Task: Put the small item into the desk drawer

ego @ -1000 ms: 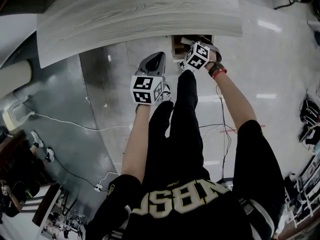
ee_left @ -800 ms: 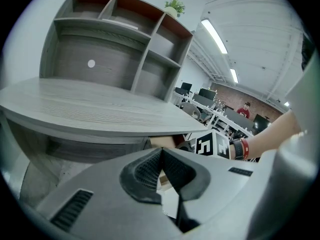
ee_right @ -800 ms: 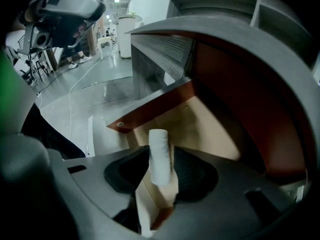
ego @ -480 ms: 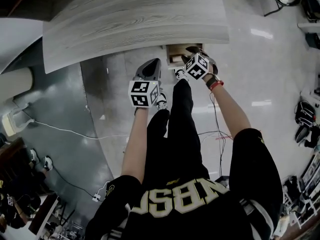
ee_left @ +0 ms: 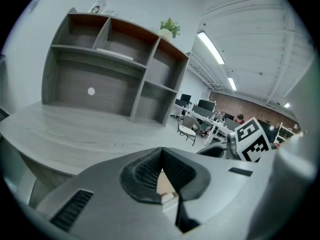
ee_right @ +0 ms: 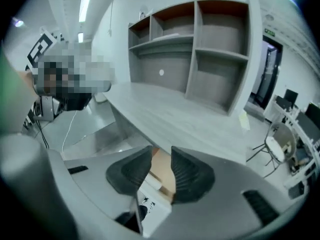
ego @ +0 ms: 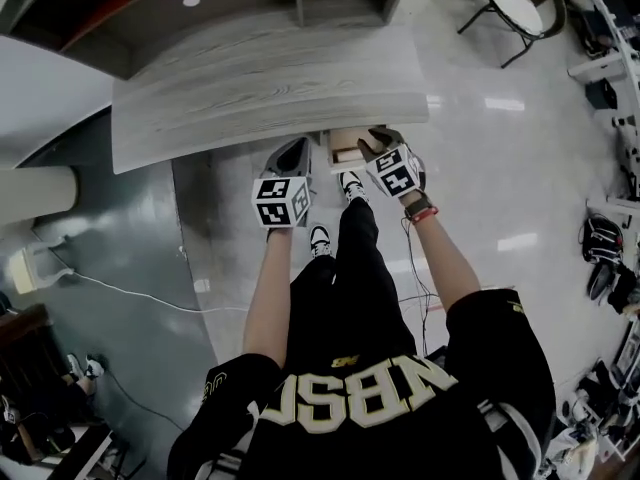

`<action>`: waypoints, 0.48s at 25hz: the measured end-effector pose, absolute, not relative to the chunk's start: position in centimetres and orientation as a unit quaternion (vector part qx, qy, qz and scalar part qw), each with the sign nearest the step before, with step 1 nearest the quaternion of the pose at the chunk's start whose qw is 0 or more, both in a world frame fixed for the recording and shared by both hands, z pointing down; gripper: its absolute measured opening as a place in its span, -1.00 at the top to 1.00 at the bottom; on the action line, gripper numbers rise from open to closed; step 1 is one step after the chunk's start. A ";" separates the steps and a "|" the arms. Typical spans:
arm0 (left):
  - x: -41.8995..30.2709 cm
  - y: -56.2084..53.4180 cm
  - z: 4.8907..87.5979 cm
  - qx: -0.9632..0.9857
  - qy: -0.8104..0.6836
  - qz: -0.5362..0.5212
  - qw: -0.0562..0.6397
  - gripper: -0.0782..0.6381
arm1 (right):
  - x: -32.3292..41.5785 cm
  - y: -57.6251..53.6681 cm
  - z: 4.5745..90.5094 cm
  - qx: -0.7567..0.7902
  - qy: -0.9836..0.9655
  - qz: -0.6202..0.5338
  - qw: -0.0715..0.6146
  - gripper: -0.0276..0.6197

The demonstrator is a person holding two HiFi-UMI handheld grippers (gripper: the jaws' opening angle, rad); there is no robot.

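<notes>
**Your tools at the open drawer, item inside**

Your right tool [ee_right: 161, 153] has its jaws apart; they have just been closing, with nothing between the pads. Your left tool [ee_left: 161, 153] has its jaws together and empty. The right tool hovers over the open drawer [ego: 338, 138] under the grey worktop [ego: 250, 98], and the left is just beside it. The small pale item [ego: 346, 155] lies inside the drawer.
</notes>
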State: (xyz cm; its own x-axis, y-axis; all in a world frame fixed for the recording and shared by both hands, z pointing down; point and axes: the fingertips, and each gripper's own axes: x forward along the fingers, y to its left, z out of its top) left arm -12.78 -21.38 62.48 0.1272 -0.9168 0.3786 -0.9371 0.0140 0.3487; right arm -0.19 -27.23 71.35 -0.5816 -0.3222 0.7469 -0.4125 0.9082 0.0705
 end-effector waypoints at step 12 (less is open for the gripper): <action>-15.9 -22.4 50.1 0.697 -0.696 0.003 0.173 0.75 | -1.6 -28.4 55.1 0.304 -0.914 0.083 0.255 0.67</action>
